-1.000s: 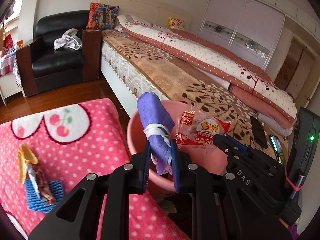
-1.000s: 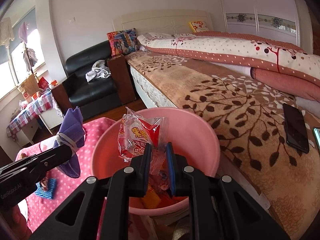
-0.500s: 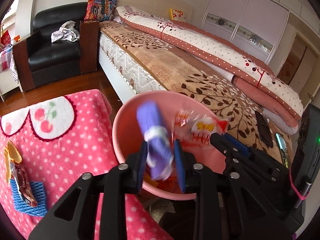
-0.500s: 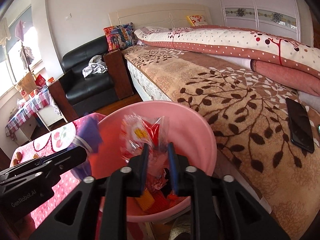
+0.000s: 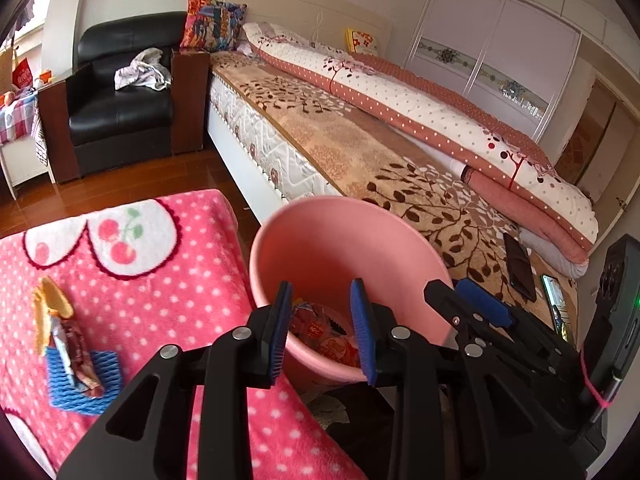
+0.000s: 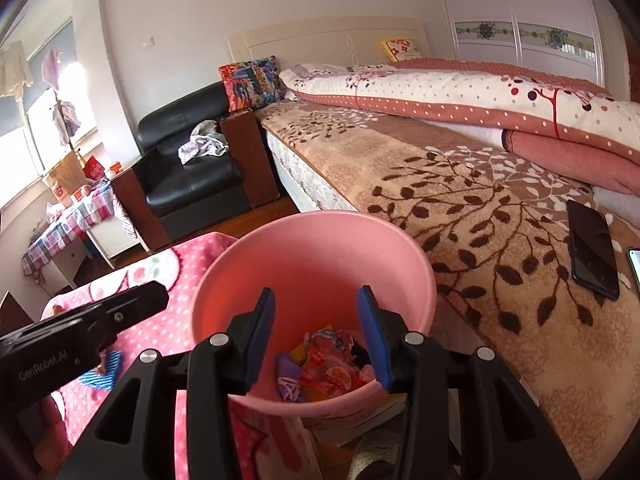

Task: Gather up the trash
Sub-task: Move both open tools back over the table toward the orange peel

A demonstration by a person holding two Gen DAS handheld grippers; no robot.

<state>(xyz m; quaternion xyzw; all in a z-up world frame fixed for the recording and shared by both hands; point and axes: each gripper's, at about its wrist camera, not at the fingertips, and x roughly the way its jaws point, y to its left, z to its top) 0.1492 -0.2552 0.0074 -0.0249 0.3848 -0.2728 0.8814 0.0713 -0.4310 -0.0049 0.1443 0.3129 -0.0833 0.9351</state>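
Now both the left gripper and right gripper, just opened, hang empty over the pink bucket.

Black grippers; blue-padded jaws

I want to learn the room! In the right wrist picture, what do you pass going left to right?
Checked tablecloth table → black leather armchair → round pink plastic bucket → flat black phone on the leaf-patterned bed.

Pink bucket, pink blanket w/ white dots, brown leaf-print bedspread, black armchair.
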